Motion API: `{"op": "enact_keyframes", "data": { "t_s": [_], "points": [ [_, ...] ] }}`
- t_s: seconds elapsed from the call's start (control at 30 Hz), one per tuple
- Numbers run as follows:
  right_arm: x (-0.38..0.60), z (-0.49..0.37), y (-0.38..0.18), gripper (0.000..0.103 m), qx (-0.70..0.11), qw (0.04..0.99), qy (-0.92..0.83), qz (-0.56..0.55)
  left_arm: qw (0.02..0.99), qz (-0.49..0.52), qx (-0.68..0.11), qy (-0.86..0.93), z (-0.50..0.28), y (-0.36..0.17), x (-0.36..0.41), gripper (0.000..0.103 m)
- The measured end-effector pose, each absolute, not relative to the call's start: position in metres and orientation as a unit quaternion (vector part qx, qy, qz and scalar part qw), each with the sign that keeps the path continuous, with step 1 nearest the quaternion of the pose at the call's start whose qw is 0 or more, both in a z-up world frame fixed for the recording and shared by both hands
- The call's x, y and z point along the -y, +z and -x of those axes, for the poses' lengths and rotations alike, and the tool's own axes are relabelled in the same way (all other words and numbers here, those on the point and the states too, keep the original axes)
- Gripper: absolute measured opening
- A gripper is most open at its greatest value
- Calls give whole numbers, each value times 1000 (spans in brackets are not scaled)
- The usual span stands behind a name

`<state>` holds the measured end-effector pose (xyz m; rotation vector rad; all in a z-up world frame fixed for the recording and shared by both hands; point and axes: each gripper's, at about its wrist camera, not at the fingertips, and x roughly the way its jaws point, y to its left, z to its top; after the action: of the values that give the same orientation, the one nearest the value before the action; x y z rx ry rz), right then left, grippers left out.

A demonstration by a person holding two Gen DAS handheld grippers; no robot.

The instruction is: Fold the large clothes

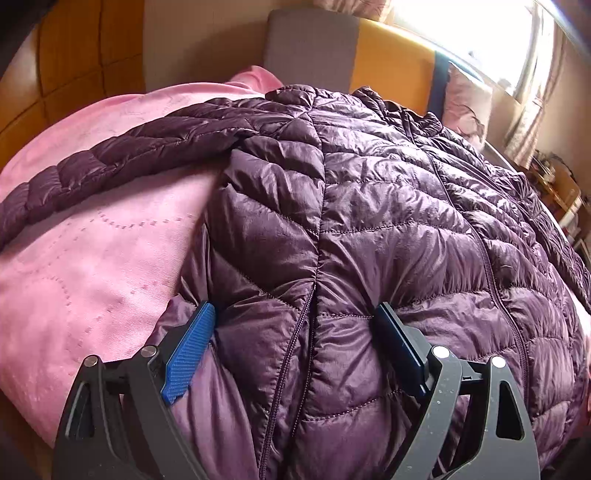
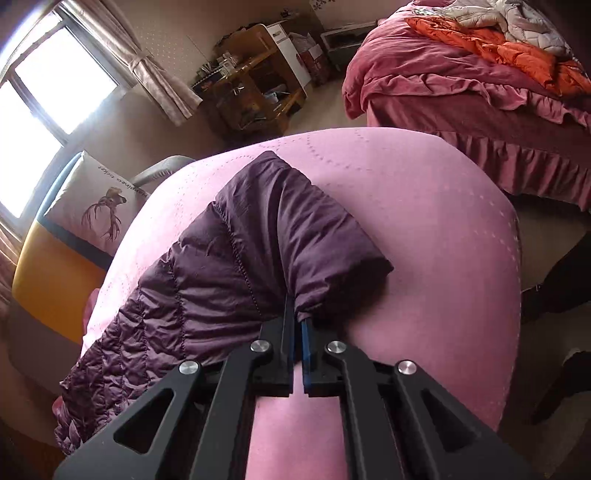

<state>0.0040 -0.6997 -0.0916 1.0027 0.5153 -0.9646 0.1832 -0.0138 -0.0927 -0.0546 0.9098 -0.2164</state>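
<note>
One purple quilted jacket (image 1: 369,229) lay spread on a pink bedspread (image 1: 74,258).
The left gripper (image 1: 295,325) stood wide open, blue pads (image 1: 188,354) pressed into the jacket's hem by its zipper; the right gripper (image 2: 297,328) was clamped on the sleeve (image 2: 280,236) cuff. Only the right view showed a second bed (image 2: 480,110) holding one orange garment (image 2: 498,51) and a pale one (image 2: 491,14).

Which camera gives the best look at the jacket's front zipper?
The left wrist view: the zipper runs in plain sight down the purple jacket, right of the open left gripper. The right wrist view shows only a sleeve pinched in the right gripper; no zipper.
</note>
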Motion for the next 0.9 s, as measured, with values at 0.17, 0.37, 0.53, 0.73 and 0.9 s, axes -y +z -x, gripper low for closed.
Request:
{"op": "enact_keyframes", "data": {
  "t_s": [0.17,0.37,0.53,0.73,0.9],
  "points": [
    [684,-10,-69,63,-248,749,-430,-438,901,77,-412,-111,-177,-62,-28,86],
    [614,-29,-37,77,-284,809,-371,-357,905,120,-404,-52,-167,-58,-95,86],
    [504,-84,-15,77,-316,884,-196,-283,880,150,-443,-86,-154,-83,-106,78],
    [361,-133,-27,76,-364,915,-5,-173,883,107,-442,-117,-137,-86,-89,20],
    [334,-125,-81,69,-436,888,19,-142,881,91,-447,-128,-125,-89,-82,9]
  ]
}}
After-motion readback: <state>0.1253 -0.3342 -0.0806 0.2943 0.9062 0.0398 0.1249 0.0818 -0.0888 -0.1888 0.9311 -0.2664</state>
